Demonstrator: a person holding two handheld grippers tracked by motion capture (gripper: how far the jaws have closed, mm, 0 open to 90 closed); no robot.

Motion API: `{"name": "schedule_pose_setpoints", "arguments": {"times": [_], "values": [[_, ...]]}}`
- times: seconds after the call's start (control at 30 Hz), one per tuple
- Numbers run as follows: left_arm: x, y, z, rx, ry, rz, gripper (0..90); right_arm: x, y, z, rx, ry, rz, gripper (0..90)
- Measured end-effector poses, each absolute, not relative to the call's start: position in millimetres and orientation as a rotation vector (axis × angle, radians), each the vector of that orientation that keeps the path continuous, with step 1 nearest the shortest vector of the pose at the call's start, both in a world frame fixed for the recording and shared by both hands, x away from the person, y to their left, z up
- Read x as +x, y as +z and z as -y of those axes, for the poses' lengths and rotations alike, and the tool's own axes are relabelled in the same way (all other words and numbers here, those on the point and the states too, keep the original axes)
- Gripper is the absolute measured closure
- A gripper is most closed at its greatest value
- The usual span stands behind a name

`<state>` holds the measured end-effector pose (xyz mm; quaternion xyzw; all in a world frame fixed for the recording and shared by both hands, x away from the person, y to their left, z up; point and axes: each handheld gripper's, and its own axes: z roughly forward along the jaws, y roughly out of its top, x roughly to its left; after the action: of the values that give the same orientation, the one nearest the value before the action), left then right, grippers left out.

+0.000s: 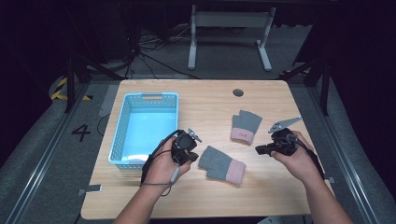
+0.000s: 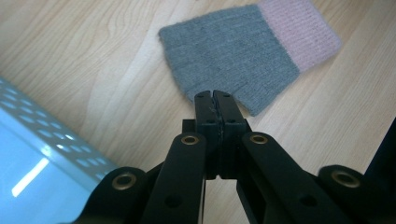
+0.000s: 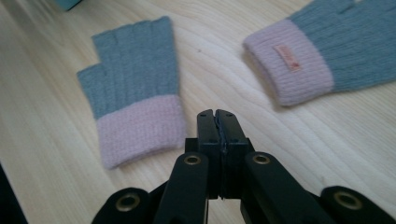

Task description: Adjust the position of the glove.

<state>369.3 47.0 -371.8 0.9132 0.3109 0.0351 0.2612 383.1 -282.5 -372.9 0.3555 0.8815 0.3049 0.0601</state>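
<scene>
Reaching for two grey fingerless gloves with pink cuffs, laid flat and well apart on the wooden surface [image 1: 261, 93].

Near glove [image 1: 222, 164]: between the two hands, cuff end pointing right in the high view. Seen from the left claw [image 2: 215, 95] with the grey finger end just beyond the tips; not touched as far as visible.

Far glove [image 1: 245, 126]: farther from the person, cuff toward the person, small label on the pink band.

Blue basket [image 1: 120, 140]: left side of the surface, beside the left hand; perforated walls, likely destination.

Left claw: jaws pressed together, holding nothing.

Right claw [image 3: 218, 116]: jaws likewise pressed together, empty, pointing between the two gloves.

Handling notes, as judgement: spreading the left jaws before descent; approaching the near glove low and flat; pinching both knit layers at the thicker cuff or finger edge rather than mid-fabric, soft knit tending to slip or bunch; lifting clear before crossing the basket wall.
</scene>
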Motion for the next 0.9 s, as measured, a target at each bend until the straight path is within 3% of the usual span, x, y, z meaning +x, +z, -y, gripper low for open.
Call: {"name": "schedule_pose_setpoints", "arguments": {"times": [0.57, 0.9], "values": [[378.6, -402.3, -10.8, 2.546, 0.048, -0.803, 90.0, 360.5, -395.3, 241.4, 0.952, 0.893, -2.830, 90.0], [388.3, -420.9, -0.1, 2.579, 0.094, -0.881, 90.0, 352.4, -411.7, 222.2, 0.884, 0.865, -2.900, 90.0]]}}
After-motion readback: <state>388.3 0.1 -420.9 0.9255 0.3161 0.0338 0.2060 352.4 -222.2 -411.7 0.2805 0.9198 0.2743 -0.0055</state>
